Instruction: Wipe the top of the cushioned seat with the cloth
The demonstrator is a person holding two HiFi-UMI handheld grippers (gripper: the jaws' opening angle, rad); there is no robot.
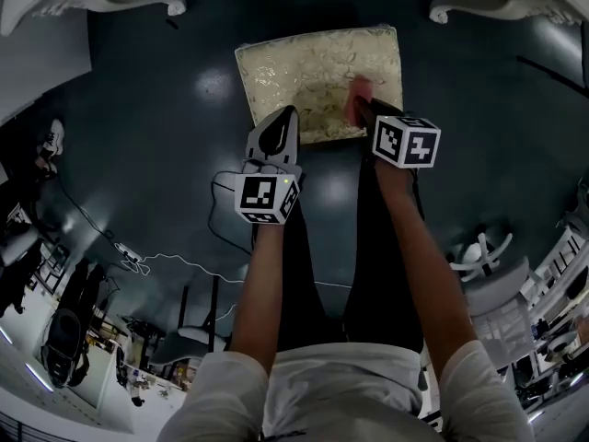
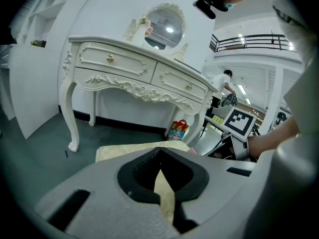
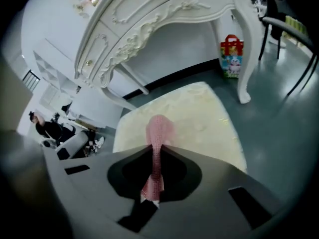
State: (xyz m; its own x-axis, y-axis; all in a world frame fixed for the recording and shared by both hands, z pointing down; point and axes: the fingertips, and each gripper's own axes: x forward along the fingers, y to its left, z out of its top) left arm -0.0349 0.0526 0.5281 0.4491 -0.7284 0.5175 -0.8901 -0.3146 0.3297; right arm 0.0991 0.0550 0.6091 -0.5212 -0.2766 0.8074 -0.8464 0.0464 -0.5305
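The cushioned seat [image 1: 304, 76] is a cream, gold-patterned square on the dark floor in front of me. A pink cloth [image 1: 359, 90] lies bunched on its right half, and my right gripper [image 1: 368, 109] is shut on it. In the right gripper view the cloth [image 3: 158, 128] runs back between the jaws of the right gripper [image 3: 157, 146], with the seat [image 3: 199, 113] beneath. My left gripper [image 1: 278, 129] hovers over the seat's near edge, shut and holding nothing. In the left gripper view the left gripper [image 2: 160, 153] has its jaws together, and the seat [image 2: 124, 151] shows beyond.
A white carved dressing table [image 2: 134, 76] with an oval mirror [image 2: 164, 29] stands beyond the seat; its feet [image 1: 138, 3] [image 1: 479, 7] flank the seat's far side. A colourful bag [image 3: 231, 54] sits under it. A cable [image 1: 184, 261] trails at left, a chair [image 1: 497, 293] at right.
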